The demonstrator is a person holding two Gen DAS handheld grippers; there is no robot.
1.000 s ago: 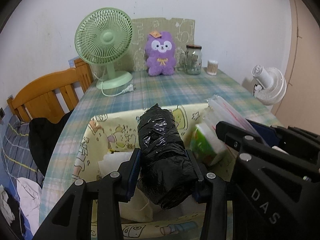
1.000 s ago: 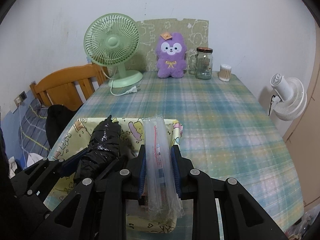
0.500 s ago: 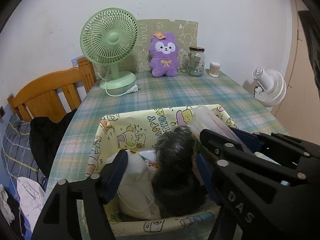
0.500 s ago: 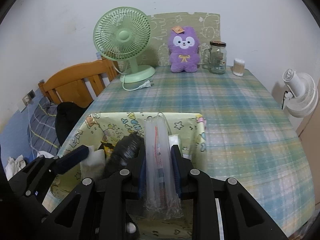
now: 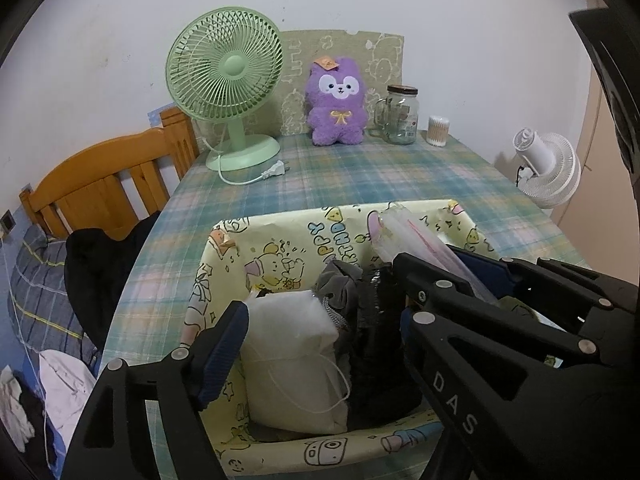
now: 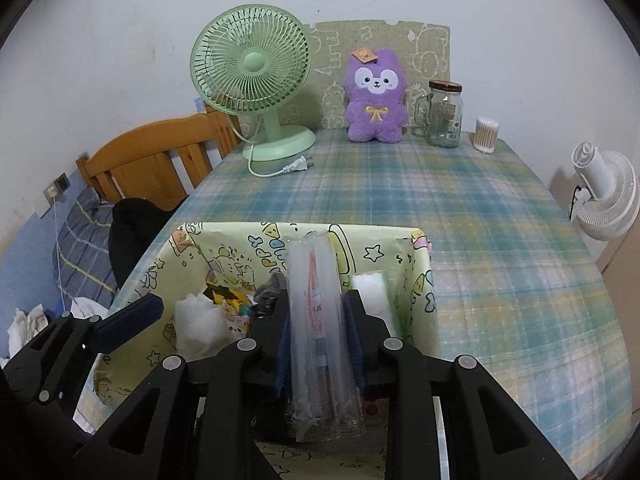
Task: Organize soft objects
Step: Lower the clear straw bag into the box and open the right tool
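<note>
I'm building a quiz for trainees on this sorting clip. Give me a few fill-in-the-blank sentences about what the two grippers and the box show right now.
1. The right gripper is clamped on a clear plastic ____ packet.
2. The left gripper, its jaws just opened, hovers over the ____ cartoon-printed box.
3. The crinkled black plastic bundle lies ____ that box.
4. A white padded pouch sits beside the ____ bundle.

Missing words: long; yellow; inside; black
</note>
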